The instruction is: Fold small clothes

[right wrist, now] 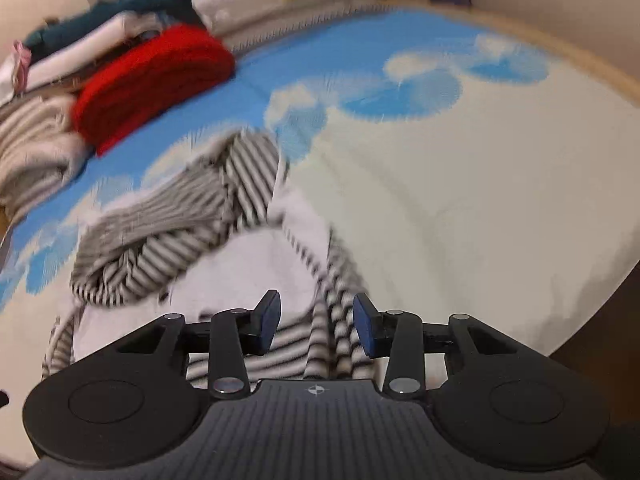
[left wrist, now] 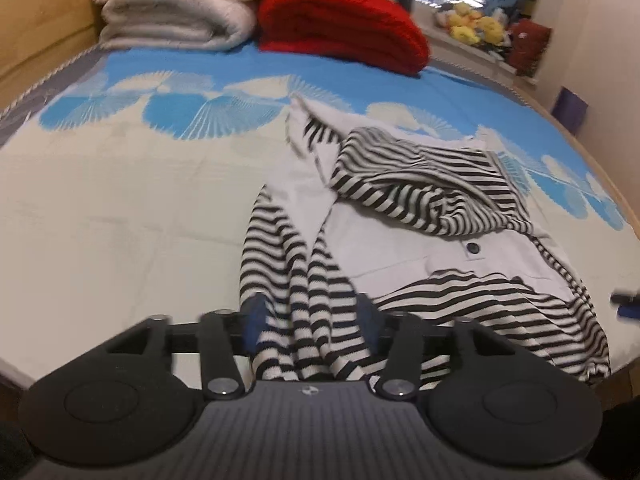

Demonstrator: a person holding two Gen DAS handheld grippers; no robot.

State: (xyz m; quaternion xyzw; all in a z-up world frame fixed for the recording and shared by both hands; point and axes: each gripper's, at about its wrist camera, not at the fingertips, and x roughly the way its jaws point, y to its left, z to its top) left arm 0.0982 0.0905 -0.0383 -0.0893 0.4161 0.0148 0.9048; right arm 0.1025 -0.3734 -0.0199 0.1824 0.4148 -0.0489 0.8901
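A small white garment (left wrist: 400,240) with black-and-white striped sleeves and a striped hood (left wrist: 420,184) lies spread on the bed. My left gripper (left wrist: 311,316) is open, low over the near edge. A bunched striped sleeve (left wrist: 288,280) runs between its blue pads, which stand wide apart. In the blurred right wrist view the same garment (right wrist: 248,264) lies below and to the left, its hood (right wrist: 180,220) crumpled at the far side. My right gripper (right wrist: 317,324) is open over a striped strip (right wrist: 340,312), with a gap showing beside the left pad.
The bedspread (left wrist: 120,200) is cream with a blue fan pattern. A folded red blanket (left wrist: 340,28) and a folded white blanket (left wrist: 172,4) lie at the far end. Plush toys (left wrist: 476,28) sit on a sill beyond. A wooden bed edge (right wrist: 592,64) curves along the right.
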